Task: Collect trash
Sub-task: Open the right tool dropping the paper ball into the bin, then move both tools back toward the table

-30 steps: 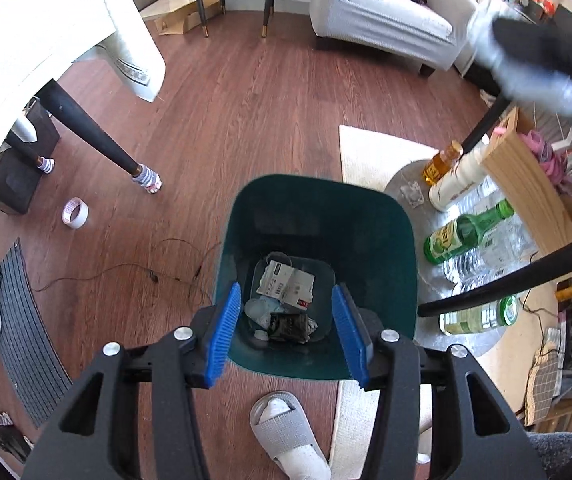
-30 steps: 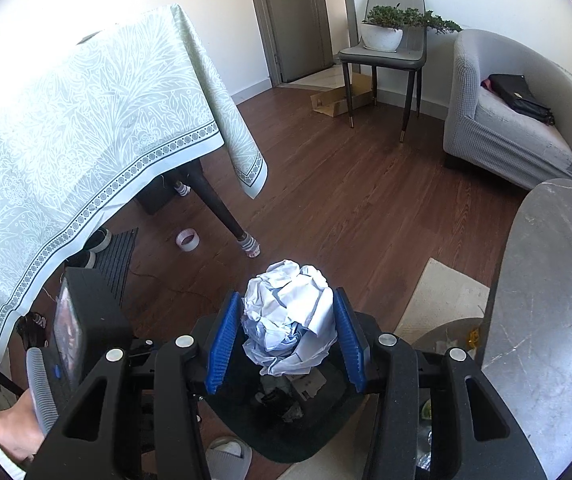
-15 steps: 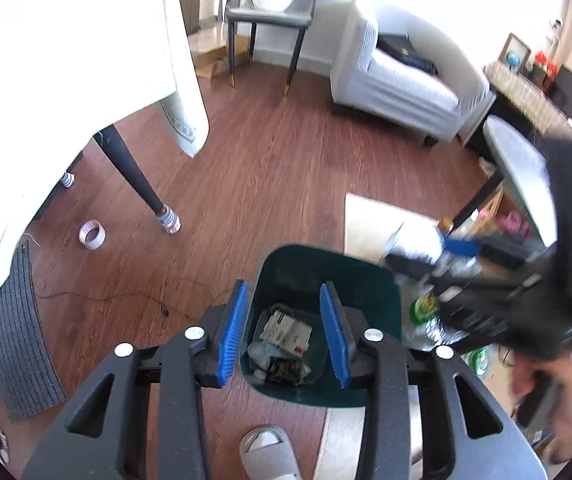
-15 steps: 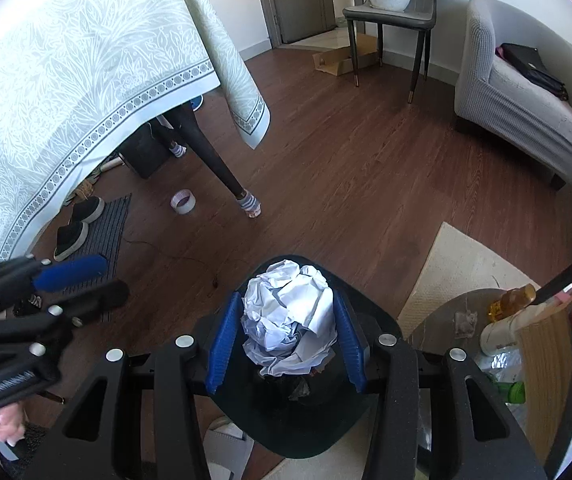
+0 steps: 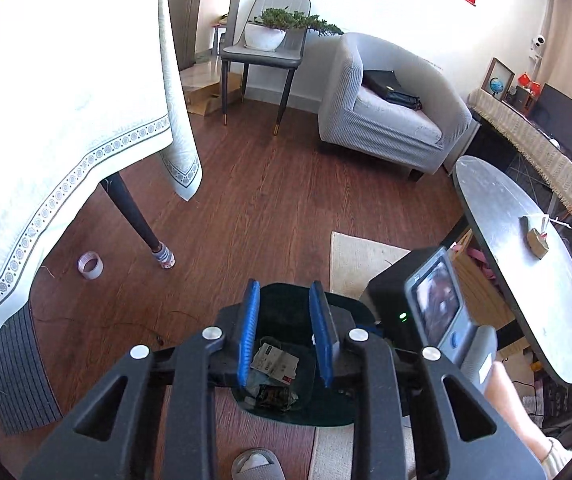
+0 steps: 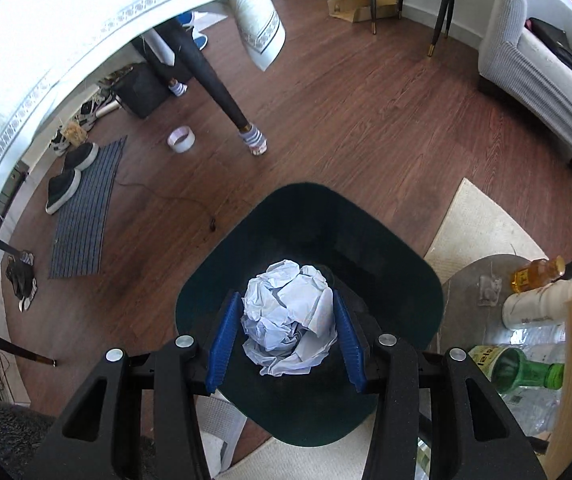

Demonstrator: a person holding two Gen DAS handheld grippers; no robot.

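Observation:
A dark green trash bin (image 6: pixel 390 268) stands on the wood floor, seen from above in the right wrist view. My right gripper (image 6: pixel 286 336) is shut on a crumpled ball of white paper (image 6: pixel 290 320) and holds it over the bin's opening. In the left wrist view the bin (image 5: pixel 286 412) lies below my left gripper (image 5: pixel 286 336), which is open and empty. Paper scraps and wrappers (image 5: pixel 274 364) lie in the bin. The back of the right gripper unit (image 5: pixel 434 312) shows to the right.
A table with a pale tablecloth (image 5: pixel 66 120) and dark leg (image 5: pixel 134 216) stands left. A tape roll (image 6: pixel 181 140) lies on the floor. Bottles (image 6: pixel 526 372) sit under a round grey table (image 5: pixel 526 280). A grey armchair (image 5: pixel 390 120), a chair (image 5: pixel 262 56), a beige rug (image 6: pixel 482 224), a doormat with shoes (image 6: pixel 82 204) and a slipper (image 5: pixel 256 466) are around.
The left gripper has lifted and tilted up, so more of the room shows. The right gripper has moved down and forward over the bin with the paper ball still held.

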